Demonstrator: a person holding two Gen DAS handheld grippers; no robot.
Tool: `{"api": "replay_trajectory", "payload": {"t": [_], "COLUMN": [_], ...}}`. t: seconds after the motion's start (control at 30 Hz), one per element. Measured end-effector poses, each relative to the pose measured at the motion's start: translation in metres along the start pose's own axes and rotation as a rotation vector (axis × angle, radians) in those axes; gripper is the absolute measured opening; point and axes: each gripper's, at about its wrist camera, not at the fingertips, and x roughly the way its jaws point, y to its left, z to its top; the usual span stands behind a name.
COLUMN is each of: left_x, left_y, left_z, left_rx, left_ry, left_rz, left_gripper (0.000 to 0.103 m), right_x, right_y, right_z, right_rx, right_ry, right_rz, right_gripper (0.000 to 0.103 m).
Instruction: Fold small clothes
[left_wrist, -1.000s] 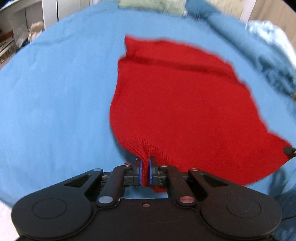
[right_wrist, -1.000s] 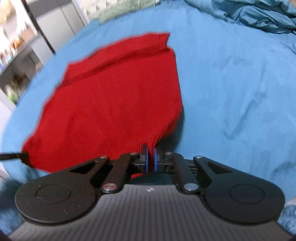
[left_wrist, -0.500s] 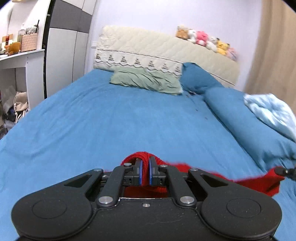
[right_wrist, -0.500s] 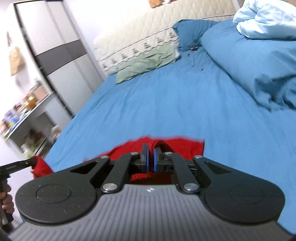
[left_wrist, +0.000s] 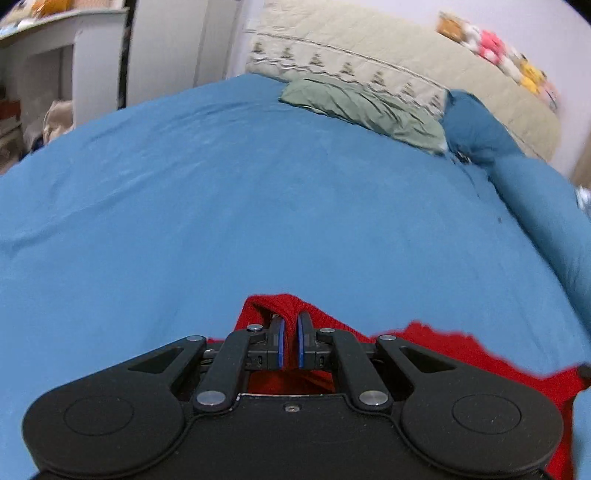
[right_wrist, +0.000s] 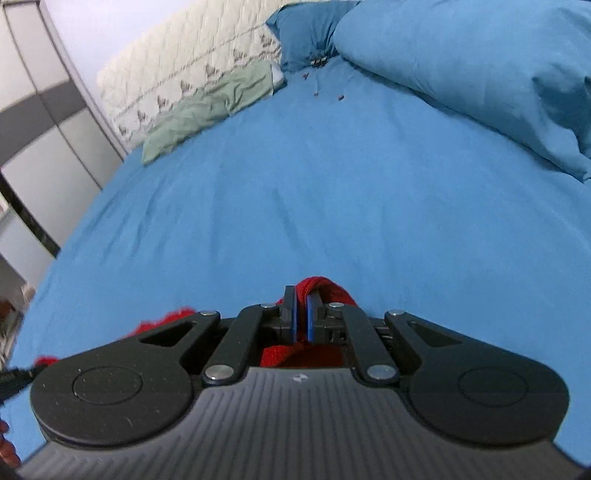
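the blue bed (left_wrist: 258, 206) spreads wide; above its near end the red knit garment (left_wrist: 461, 350) hangs slack, soft, light, stretchy; left tongs (left_wrist: 289, 345) and right tongs (right_wrist: 300, 319) each pinch an edge; corners grip best

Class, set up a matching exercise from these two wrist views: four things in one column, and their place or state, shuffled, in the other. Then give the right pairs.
Things:
1. red knit garment
2. green pillow
3. plush toys
4. left gripper

Places or states:
A. lined up on top of the headboard
B. lying at the head of the blue bed, against the headboard
C. jaws shut on red fabric
D. pinched at two spots, one by each gripper

Pairs: 1-D, 2-B, 3-A, 4-C
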Motion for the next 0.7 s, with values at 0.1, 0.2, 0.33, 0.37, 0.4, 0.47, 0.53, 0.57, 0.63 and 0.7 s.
{"api": "replay_trajectory", "payload": {"t": [0.1, 0.2, 0.33, 0.37, 0.4, 0.47, 0.53, 0.57, 0.63, 0.7], "left_x": [-0.009, -0.037, -0.064, -0.066, -0.066, -0.063, -0.059, -0.056, -0.048, -0.041], "left_y": [0.010, 0.020, 0.015, 0.013, 0.011, 0.011, 0.011, 0.011, 0.010, 0.012], "left_z": [0.014, 0.006, -0.033, -0.044, -0.056, -0.078, -0.094, -0.102, -0.113, -0.122], "left_rx": [-0.084, -0.047, 0.158, 0.196, 0.230, 0.279, 0.313, 0.327, 0.357, 0.375], "left_ry": [-0.024, -0.095, -0.047, -0.026, 0.005, 0.051, 0.076, 0.090, 0.125, 0.132], "left_rz": [0.032, 0.057, -0.030, -0.039, -0.052, -0.060, -0.056, -0.058, -0.039, -0.025], "left_gripper": [0.067, 0.084, 0.084, 0.084, 0.084, 0.084, 0.084, 0.084, 0.086, 0.091], "right_x": [0.001, -0.025, -0.050, -0.051, -0.053, -0.054, -0.060, -0.063, -0.056, -0.045], "right_y": [-0.011, -0.013, -0.004, 0.000, 0.003, 0.009, 0.010, 0.009, 0.009, 0.011], "right_z": [0.006, 0.001, -0.026, -0.035, -0.045, -0.062, -0.078, -0.086, -0.093, -0.100], "right_rx": [0.095, 0.109, -0.079, -0.124, -0.164, -0.206, -0.207, -0.201, -0.219, -0.265], "right_ry": [-0.003, -0.079, -0.040, -0.016, 0.013, 0.056, 0.071, 0.080, 0.106, 0.149], "right_rz": [0.008, -0.007, 0.090, 0.103, 0.111, 0.121, 0.136, 0.148, 0.146, 0.078], "right_gripper": [0.070, 0.103, 0.103, 0.103, 0.103, 0.103, 0.103, 0.103, 0.103, 0.103]}}
